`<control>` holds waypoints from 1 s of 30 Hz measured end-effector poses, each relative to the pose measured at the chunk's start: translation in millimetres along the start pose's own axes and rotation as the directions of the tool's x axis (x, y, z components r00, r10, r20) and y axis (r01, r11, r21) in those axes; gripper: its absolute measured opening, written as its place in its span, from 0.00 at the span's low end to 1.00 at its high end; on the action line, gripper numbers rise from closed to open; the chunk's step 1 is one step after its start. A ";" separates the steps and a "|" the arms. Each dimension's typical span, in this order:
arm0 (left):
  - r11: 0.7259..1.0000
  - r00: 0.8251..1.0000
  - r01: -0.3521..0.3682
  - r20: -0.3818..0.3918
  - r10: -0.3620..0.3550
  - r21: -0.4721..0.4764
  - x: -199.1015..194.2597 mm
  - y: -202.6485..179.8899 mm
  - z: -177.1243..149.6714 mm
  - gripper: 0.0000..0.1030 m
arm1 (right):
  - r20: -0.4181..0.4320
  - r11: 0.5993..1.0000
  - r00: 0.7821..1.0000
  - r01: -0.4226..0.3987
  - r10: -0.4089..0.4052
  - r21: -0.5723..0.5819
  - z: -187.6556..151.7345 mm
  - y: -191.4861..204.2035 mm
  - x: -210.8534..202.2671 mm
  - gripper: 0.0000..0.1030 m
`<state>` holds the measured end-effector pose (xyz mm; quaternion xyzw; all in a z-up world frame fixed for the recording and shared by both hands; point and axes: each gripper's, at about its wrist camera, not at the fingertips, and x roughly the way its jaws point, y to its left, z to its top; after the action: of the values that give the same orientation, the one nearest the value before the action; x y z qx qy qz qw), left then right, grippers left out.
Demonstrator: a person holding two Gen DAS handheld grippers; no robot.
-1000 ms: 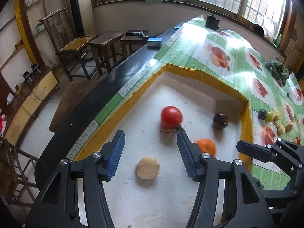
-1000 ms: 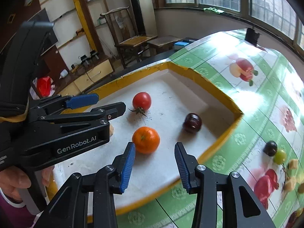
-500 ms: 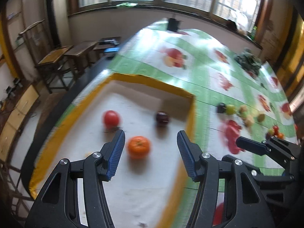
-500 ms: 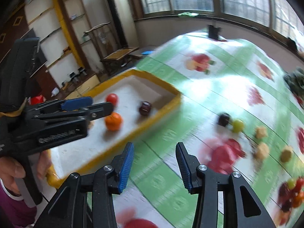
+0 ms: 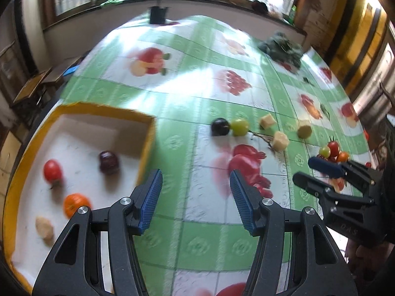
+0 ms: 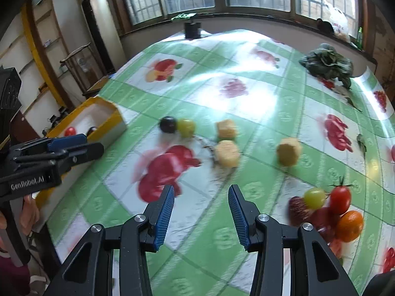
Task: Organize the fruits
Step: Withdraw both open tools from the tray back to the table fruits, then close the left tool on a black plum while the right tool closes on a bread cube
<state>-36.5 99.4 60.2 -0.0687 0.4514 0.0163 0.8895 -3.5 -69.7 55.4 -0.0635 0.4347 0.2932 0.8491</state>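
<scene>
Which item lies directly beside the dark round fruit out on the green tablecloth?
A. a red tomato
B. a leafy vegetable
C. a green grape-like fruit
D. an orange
C: in the left wrist view the green round fruit sits touching the dark round fruit on the tablecloth, outside the yellow-rimmed tray.

White lettering "GenRobot.AI" runs along the black body of the left claw [image 6: 74,145], seen at the left edge of the right wrist view. In the left wrist view the right claw [image 5: 318,172] carries faint embossed characters on its black housing, too blurred to read.
</scene>
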 end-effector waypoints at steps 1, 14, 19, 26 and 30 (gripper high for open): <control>1.000 1.000 -0.001 -0.005 0.001 0.012 4.4 -4.9 2.8 0.56 | 0.006 1.000 1.000 0.003 -0.003 0.002 0.5 -4.5 1.8 0.43; 0.998 0.997 -0.038 -0.062 0.040 0.042 50.4 -22.2 33.2 0.56 | -0.029 0.999 1.000 0.002 -0.003 -0.049 30.9 -29.5 48.1 0.41; 0.998 0.996 -0.039 -0.079 0.042 0.048 59.2 -25.0 38.4 0.56 | -0.049 0.997 0.999 -0.018 0.014 -0.082 35.6 -30.4 57.5 0.25; 0.997 0.996 -0.011 -0.085 0.018 0.082 70.5 -32.8 47.3 0.56 | -0.065 0.997 0.998 0.012 -0.017 -0.075 26.2 -47.4 44.8 0.25; 0.996 0.997 0.002 -0.072 0.005 0.095 79.0 -33.3 53.9 0.56 | -0.067 0.998 0.998 0.004 -0.009 -0.066 23.4 -53.3 42.6 0.25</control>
<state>56.5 71.3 31.6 -0.0266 0.4834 -0.0069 0.8750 61.5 -86.0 28.9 -0.1029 0.4531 0.3024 0.8323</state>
